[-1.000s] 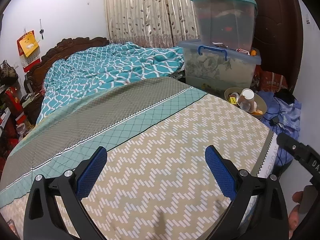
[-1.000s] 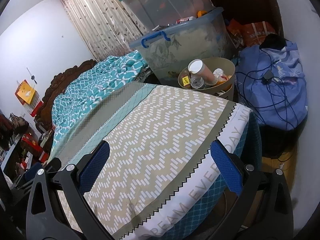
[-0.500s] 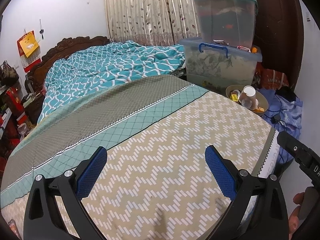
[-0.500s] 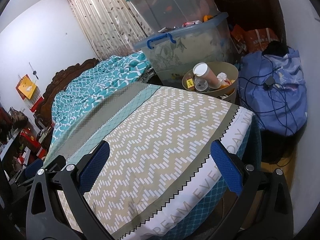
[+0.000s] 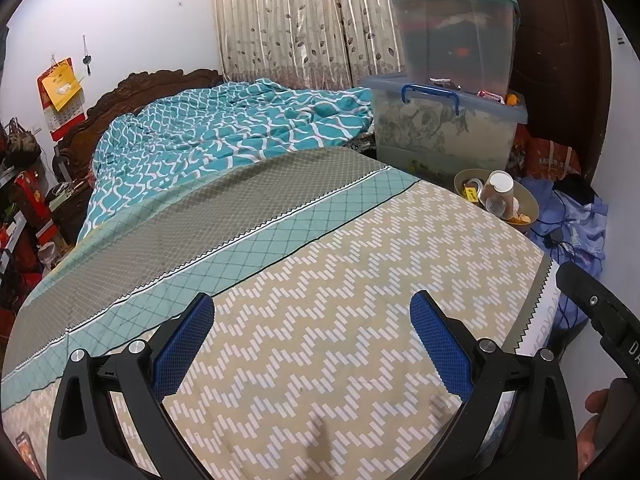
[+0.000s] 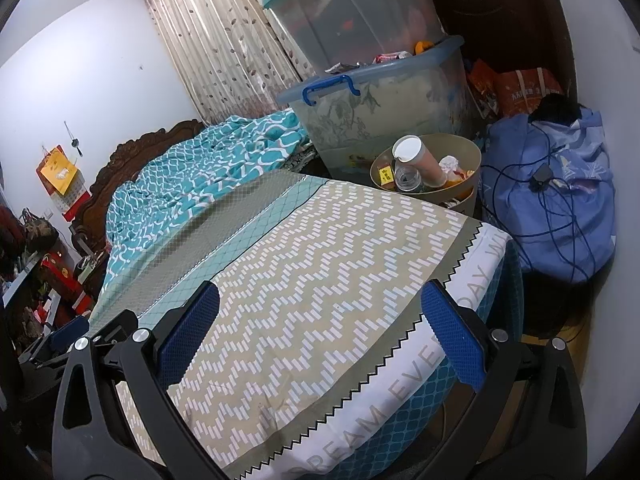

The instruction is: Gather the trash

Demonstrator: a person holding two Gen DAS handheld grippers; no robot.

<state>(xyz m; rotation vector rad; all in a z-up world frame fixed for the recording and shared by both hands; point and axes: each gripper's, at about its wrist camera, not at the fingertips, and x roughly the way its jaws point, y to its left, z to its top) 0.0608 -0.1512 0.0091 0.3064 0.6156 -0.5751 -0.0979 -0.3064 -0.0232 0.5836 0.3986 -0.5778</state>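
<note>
Left wrist view first: our left tongs (image 5: pixel 312 344) gape wide, nothing held, hovering over the zigzag bedspread (image 5: pixel 320 320). Trash sits in a tan bin (image 5: pixel 530 200) on the floor past the bed's far right corner, just in front of the stacked storage tubs (image 5: pixel 448 128); a paper cup (image 5: pixel 498 190) lies tilted inside on top. Blue bundle (image 5: pixel 580 232) with cables draped on it sits right of the bin. Right wrist view: right tongs (image 6: pixel 320 332) also spread wide and empty, over the bed's foot edge. Bin (image 6: pixel 472 156) is clearer here, with paper cup (image 6: pixel 416 156), a clear jar (image 6: pixel 408 178), a yellow carton (image 6: pixel 386 172) and crumpled paper (image 6: pixel 450 164). We judge the cup light and crushable, so pinch gently across the side wall near the rim; the jar looks stiff, probably slick, better taken by the neck. Bin itself reads as thin plastic, and the rim is the only sensible hold. Obstacles: bed corner blocks a straight reach, tub wall crowds the far side, and loose cables (image 6: pixel 560 200) beside it could snag.
</note>
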